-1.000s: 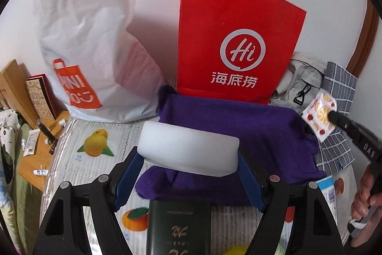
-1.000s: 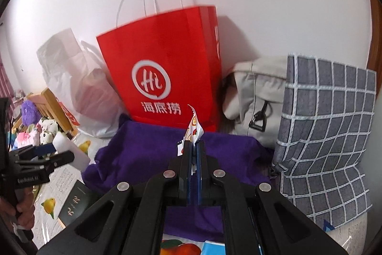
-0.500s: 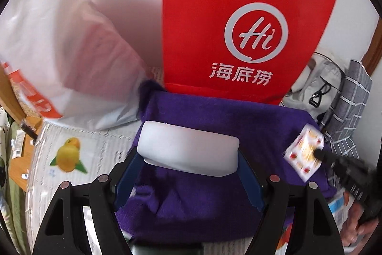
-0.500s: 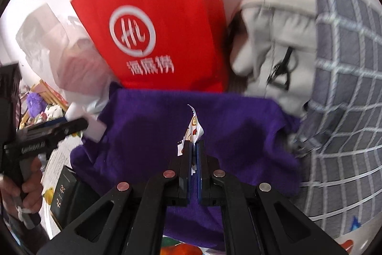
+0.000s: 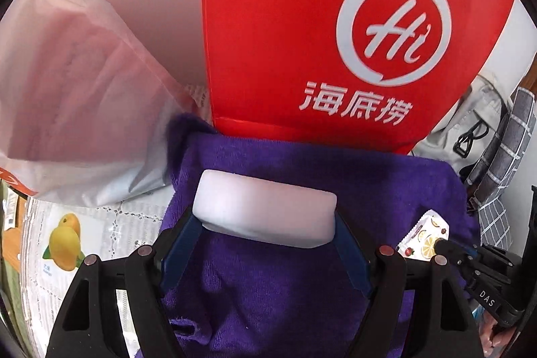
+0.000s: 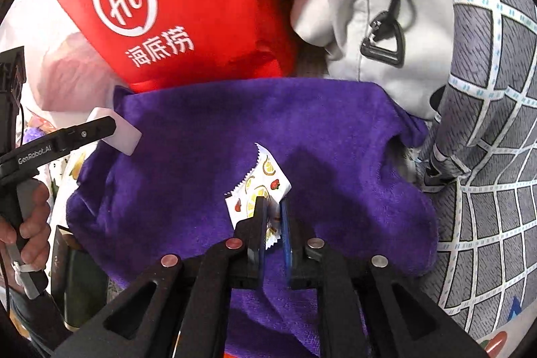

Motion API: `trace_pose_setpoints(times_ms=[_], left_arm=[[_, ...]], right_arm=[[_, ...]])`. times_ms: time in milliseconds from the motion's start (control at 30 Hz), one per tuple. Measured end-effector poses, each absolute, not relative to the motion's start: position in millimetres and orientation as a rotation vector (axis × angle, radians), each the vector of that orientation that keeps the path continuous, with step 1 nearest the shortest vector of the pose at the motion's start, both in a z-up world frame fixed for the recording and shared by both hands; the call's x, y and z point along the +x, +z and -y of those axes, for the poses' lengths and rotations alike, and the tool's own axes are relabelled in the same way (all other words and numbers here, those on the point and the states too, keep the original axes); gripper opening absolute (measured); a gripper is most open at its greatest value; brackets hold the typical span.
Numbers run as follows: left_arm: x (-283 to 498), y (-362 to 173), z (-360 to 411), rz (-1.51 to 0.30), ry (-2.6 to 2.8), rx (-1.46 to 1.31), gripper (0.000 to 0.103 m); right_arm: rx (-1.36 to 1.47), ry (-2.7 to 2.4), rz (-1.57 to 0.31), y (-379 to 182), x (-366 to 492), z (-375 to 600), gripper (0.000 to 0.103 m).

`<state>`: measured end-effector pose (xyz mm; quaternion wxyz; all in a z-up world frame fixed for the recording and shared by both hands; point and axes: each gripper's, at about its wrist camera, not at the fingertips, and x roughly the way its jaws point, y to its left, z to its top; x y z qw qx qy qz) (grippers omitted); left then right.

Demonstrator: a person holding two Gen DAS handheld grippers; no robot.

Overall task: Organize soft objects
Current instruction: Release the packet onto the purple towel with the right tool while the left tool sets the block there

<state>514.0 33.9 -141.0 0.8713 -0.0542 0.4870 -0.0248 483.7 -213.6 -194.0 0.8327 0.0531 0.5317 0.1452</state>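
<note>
Holding: white foam block (image 5: 265,210) sat clamped crosswise between the blue pads of the left gripper (image 5: 265,234), jaws spread wide to the block's ends.
Block axis: long side ran left to right across the fingers, square to the reach direction; it hung over the purple towel (image 5: 302,274), contact with the towel not discernible.
Sachet: fruit-print packet (image 6: 258,190) was pinched in the right gripper (image 6: 270,217), jaws a narrow slot apart with the packet's lower edge between them, the rest standing up and leaning left.
Key relation: towel lay directly under and ahead of both tools; the packet rode to the right of the block, near it, with the right gripper nearer the towel's right half and the left gripper nearer the left edge.
Judgement: both items looked about to be set down on the towel; the block would need lowering flat along its long axis.
Containers: red paper bag (image 5: 335,39) stood upright behind the towel, touching its far edge, mouth out of view, contents unknown.
White plastic bag (image 5: 74,96): left of the red one, something pinkish showing through.
Grey checked bag (image 6: 486,123): right of the towel, a pale grey bag (image 6: 369,5) beside it; insides hidden.
Risk: foam may spring on release.
</note>
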Motion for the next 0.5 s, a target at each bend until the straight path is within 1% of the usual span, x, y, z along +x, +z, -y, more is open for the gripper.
trace_pose_setpoints(times_ms=[100,133,200,267,367,500], left_arm=[[517,-144,-33,-1.022,-0.06,-0.125,0.078],[517,-144,-33,-1.024,-0.063,-0.13,0.078],[521,-148,-37,-1.03,-0.077,-0.155,0.079],[523,-149,-38,-1.027,-0.097,-0.177,0.079],[525,-150,-43,-1.035,-0.099,-0.228,0.08],[524,-149,-42,-1.045,-0.084,-0.214,0.081]], right_arm=[[0.096,0.291,-1.129,-195,485,212,0.016],[0.09,0.293,-1.129,-195,485,211,0.019],[0.084,0.301,-1.123,-195,485,209,0.032],[0.082,0.302,-1.1,-191,485,209,0.07],[0.072,0.259,-1.049,-182,483,211,0.084],[0.024,0.199,-1.039,-175,483,210,0.086]])
